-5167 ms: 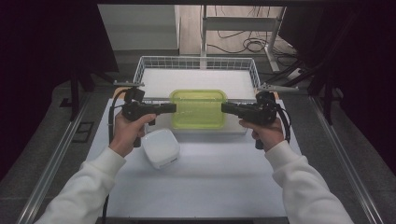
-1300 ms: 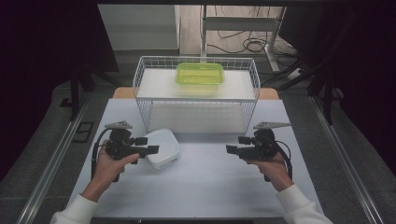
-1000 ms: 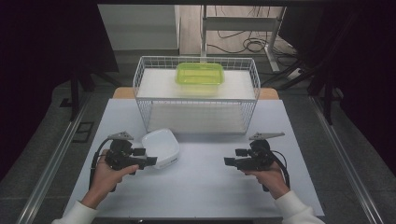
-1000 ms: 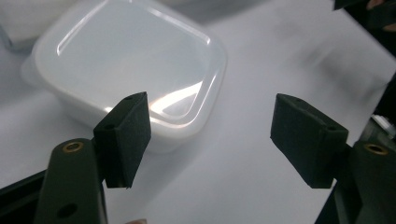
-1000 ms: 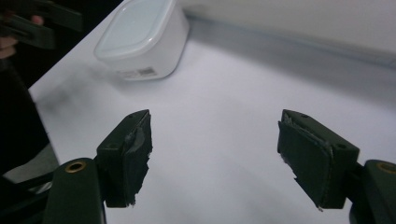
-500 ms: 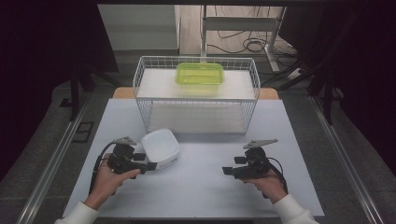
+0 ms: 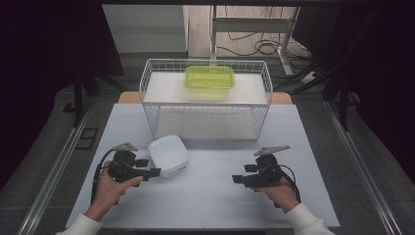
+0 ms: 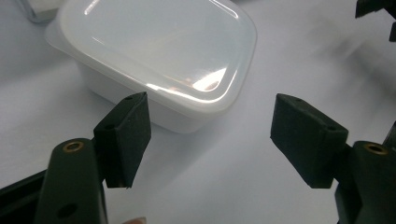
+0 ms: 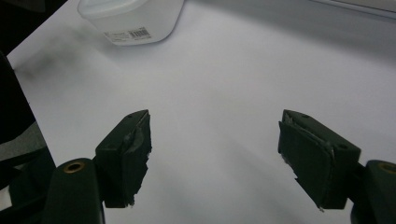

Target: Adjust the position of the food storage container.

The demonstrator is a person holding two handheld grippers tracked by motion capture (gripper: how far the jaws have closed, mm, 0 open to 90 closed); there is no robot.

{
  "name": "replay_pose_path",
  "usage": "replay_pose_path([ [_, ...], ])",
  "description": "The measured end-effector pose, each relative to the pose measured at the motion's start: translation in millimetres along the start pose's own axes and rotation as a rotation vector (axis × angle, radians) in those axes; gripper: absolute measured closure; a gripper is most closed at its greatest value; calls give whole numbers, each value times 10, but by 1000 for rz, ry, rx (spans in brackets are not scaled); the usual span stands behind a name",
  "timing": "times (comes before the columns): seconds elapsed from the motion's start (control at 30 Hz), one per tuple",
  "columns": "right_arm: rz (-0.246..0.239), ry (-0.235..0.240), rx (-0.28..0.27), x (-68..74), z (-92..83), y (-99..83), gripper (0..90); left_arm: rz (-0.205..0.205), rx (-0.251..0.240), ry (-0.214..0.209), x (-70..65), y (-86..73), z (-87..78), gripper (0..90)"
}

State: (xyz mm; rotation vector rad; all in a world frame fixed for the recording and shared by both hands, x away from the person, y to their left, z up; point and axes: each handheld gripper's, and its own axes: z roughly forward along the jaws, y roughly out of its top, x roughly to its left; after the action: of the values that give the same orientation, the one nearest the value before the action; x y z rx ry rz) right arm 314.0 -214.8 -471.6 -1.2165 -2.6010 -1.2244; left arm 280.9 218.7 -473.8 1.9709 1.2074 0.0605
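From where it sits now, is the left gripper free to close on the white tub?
Probably yes. The left gripper is open, and the white tub sits just ahead of its jaws on the bare table, with nothing between them.

On my high view I read a white wire basket (image 7: 205, 104) at the far half of the white table (image 7: 205, 200). It stands upright, with a white liner on its floor. A lime-green lidded container (image 7: 209, 78) sits inside it, toward the far wall and near the middle. Wooden board corners (image 7: 128, 97) show on either side of the basket. Beyond the table, cables (image 7: 254, 46) lie on the floor. Metal rails (image 7: 58, 166) flank the table on both sides.
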Motion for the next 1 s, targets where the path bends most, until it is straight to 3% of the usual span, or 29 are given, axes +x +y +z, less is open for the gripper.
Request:
replay_pose_path([
  [0.47,-9,14,-12,40,-22,16,254,-42,-36,39,153,101,-56,339],
  [0.87,10,0,-22,10,-66,21,255,-47,-36,110,376,415,-43,374],
  [1.0,12,-4,-12,9,-47,21,254,-39,-28,142,492,527,15,458],
])
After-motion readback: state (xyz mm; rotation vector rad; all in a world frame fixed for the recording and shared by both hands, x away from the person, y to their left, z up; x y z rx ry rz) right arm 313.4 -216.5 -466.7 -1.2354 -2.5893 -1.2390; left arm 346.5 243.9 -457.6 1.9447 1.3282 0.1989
